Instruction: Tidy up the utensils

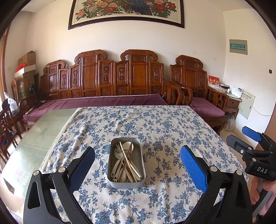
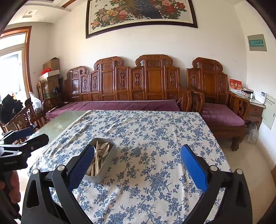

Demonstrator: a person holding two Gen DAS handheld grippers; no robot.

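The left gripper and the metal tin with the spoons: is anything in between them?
Nothing but flowered tablecloth. In the left wrist view, the left gripper hangs open, the tin showing between its fingers, untouched.

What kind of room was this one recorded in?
Most likely a home living or dining room: a carved wooden sofa with purple cushions, a framed flower painting above it, and a table under a floral tablecloth.
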